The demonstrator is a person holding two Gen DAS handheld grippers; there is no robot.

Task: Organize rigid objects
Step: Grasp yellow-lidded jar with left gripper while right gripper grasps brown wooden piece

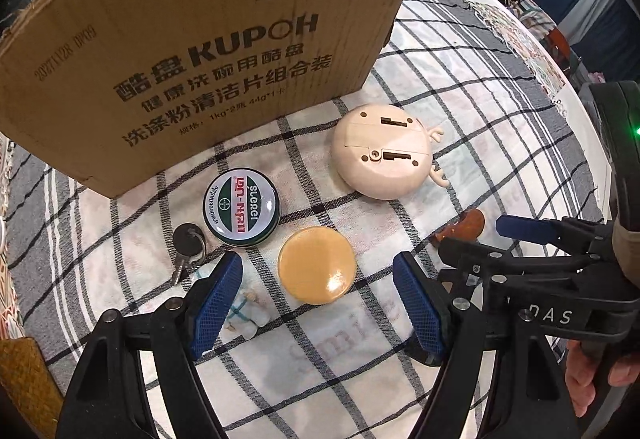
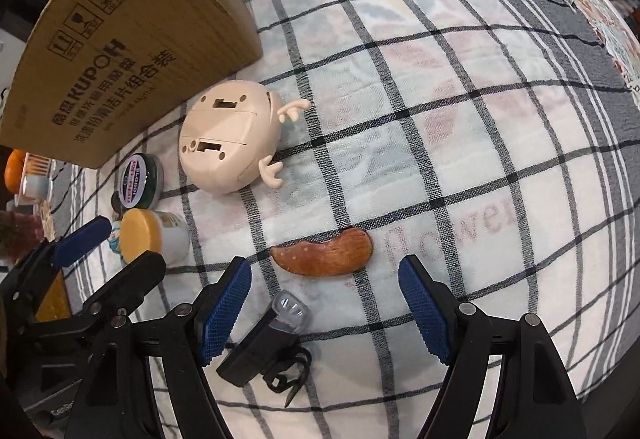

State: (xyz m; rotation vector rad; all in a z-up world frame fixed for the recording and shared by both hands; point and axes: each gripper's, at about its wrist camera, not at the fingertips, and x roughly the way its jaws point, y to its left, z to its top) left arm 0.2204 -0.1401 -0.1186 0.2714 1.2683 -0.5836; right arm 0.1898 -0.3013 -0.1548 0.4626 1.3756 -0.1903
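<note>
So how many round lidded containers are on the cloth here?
2. A green tin sits by the cardboard box, beside the keys. A yellow-lidded jar sits just in front of it, between the left gripper fingers. Others may be hidden behind the box.

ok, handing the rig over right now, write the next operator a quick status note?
Left tool: open, empty, hovering over the yellow-lidded round jar.
Right tool: open, empty, above the brown curved wooden piece and the black clip-on light with clear lens.
Also on the checked tablecloth: green round tin with printed lid, beige round toy lying underside up, black key fob with keys, small white figurine. The brown cardboard box stands behind them.
Done: nothing visibly sorted; everything is loose on the cloth.
Left: pick up and organize every item.
</note>
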